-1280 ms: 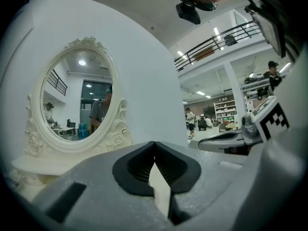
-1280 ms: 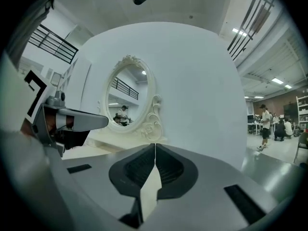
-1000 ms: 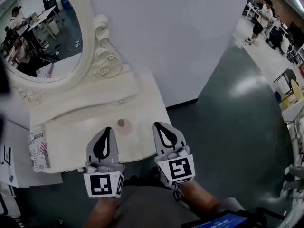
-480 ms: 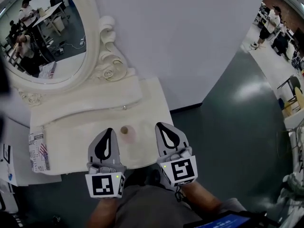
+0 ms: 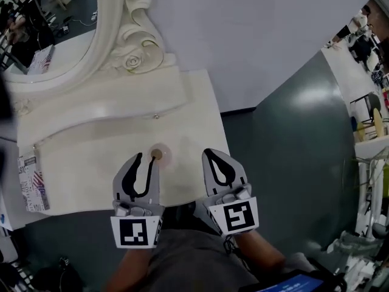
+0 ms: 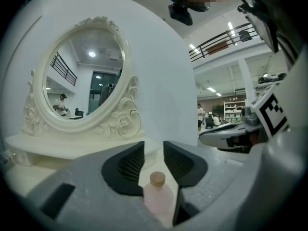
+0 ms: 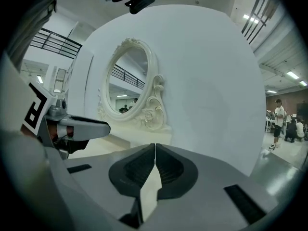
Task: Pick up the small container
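Left gripper [image 5: 148,158], at the lower middle of the head view, has its jaws opening. The small container [image 6: 157,192] shows in the gap between them, and the pads are not pressing on it. It stands upright on the cream desk [image 5: 85,163], long axis vertical, with its brown cap pointing up. Right gripper [image 5: 214,158], just right of it, is closed with nothing between its jaws.
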The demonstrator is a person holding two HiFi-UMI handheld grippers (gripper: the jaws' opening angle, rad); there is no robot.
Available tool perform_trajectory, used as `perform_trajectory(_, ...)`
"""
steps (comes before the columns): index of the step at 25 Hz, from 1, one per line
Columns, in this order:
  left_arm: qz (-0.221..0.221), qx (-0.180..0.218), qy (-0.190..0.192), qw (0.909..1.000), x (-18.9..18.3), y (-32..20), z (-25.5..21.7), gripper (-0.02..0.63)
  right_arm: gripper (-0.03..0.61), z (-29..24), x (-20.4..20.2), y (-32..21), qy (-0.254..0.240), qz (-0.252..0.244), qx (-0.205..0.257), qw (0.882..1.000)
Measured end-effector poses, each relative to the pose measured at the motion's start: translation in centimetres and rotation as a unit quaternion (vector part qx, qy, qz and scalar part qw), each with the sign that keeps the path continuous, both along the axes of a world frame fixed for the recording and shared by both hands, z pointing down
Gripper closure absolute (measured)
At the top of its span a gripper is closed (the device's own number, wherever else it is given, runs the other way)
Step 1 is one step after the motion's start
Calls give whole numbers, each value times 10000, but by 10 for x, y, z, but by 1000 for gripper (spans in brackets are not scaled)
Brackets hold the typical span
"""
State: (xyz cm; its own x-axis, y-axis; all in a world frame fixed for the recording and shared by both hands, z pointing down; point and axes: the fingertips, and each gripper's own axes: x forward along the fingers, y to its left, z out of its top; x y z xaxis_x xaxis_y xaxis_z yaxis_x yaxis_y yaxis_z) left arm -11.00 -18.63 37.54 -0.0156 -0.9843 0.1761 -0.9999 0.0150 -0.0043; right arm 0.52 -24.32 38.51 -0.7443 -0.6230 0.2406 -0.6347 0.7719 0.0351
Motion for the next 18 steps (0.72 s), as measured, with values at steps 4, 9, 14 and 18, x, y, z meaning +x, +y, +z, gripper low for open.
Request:
perform_trajectory(4,235,-203,279,9991,6,-6,31,378,565,26,4,-2,206,56,-191,9996)
perform_trajectory(9,294,-463,458,9974,7,-14,65,340,565,55,9,-6,481,149,-428,9978)
perform_trajectory(14,287,-659,589,9957,4,-17,89,339,565,75,12,-5,642,186,-588,9960)
perform_trajectory(18,335,-704,659,9948,6,-21,99,341,565,87,15,-3,763,209,-699,9944)
